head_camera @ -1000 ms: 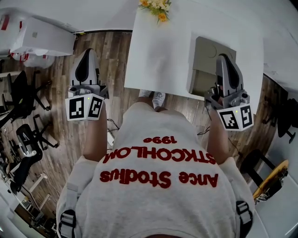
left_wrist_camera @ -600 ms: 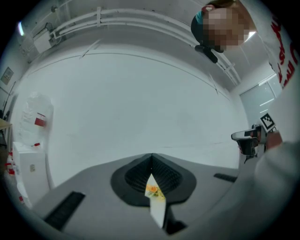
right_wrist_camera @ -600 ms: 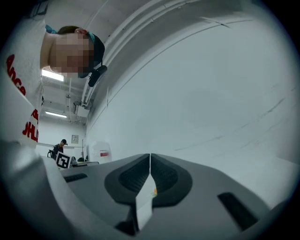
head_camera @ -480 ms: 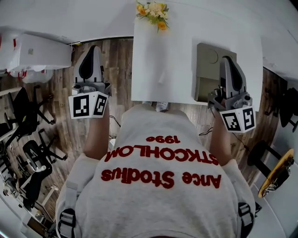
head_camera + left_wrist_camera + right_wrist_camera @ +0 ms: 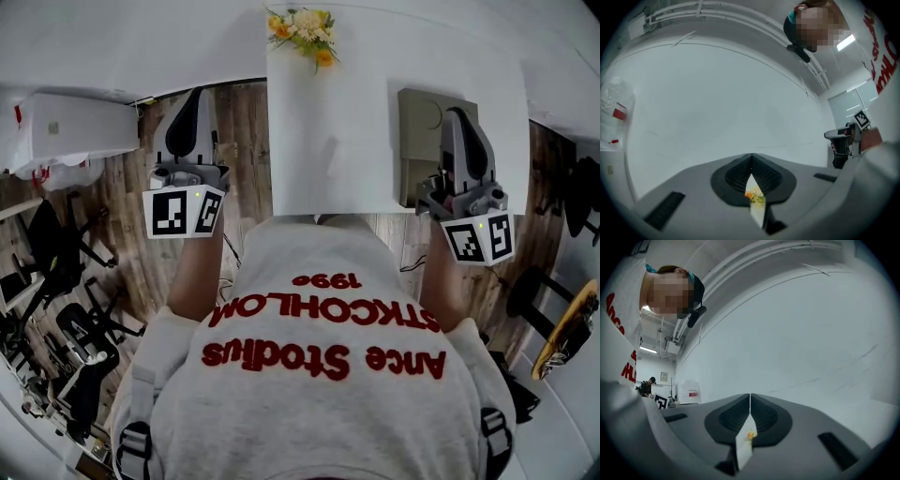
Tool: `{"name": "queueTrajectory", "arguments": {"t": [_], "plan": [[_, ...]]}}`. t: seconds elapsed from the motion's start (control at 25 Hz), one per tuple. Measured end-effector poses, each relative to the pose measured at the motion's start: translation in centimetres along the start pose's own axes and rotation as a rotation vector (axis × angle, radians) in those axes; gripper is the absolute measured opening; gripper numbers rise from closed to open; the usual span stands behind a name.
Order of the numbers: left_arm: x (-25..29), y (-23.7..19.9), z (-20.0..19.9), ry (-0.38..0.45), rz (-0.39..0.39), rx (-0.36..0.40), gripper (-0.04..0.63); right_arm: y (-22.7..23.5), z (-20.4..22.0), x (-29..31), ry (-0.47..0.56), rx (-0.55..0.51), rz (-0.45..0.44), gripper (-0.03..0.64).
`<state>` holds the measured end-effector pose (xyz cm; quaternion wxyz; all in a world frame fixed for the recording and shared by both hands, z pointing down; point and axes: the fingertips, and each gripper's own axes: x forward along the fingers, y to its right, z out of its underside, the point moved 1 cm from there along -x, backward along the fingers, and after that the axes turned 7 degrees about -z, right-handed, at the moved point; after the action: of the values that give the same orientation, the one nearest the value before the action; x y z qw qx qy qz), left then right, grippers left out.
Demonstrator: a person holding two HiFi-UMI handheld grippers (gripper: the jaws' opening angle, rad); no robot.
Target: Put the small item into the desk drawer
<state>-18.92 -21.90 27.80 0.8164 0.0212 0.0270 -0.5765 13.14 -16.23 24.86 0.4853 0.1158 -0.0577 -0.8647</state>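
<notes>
In the head view a white desk (image 5: 328, 103) lies ahead of the person. An olive-grey rectangular unit (image 5: 417, 117) with a round mark on top sits at the desk's right front. My right gripper (image 5: 455, 112) hovers over that unit, jaws together and empty. My left gripper (image 5: 195, 92) hangs over the wooden floor left of the desk, also shut and empty. In the left gripper view (image 5: 751, 157) and the right gripper view (image 5: 750, 397) the jaws meet at the tip, facing a white wall. A faint pale mark (image 5: 329, 150) on the desk top is too unclear to name.
A bunch of yellow and orange flowers (image 5: 302, 26) stands at the desk's far edge. A white cabinet (image 5: 66, 131) and black office chairs (image 5: 52, 244) stand on the wooden floor to the left. More dark chairs (image 5: 572, 197) are at the right.
The person has come closer to the desk, so its front edge now meets the body and the shoes are hidden. Both grippers stay shut, the right one still over the olive-grey unit.
</notes>
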Motion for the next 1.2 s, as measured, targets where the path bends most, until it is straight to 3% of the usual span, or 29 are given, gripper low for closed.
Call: {"name": "queueTrajectory", "arguments": {"t": [0.44, 0.76, 1.0, 1.2], "plan": [[0.3, 1.5, 1.7, -0.040, 0.004, -0.026, 0.006, -0.5, 2.3, 0.9, -0.095, 0.033, -0.040, 0.009], [0.6, 2.5, 3.7, -0.068, 0.011, -0.027, 0.006, -1.4, 6.0, 1.2, -0.166, 0.071, -0.009, 0.009], [0.4, 3.2, 5.6, -0.099, 0.024, -0.019, 0.006, -2.6, 12.1, 1.8, -0.271, 0.143, 0.037, 0.009], [-0.1, 3.6, 7.5, -0.132, 0.040, -0.021, 0.006, -3.1, 19.1, 1.1, -0.419, 0.156, 0.082, 0.033]]}}
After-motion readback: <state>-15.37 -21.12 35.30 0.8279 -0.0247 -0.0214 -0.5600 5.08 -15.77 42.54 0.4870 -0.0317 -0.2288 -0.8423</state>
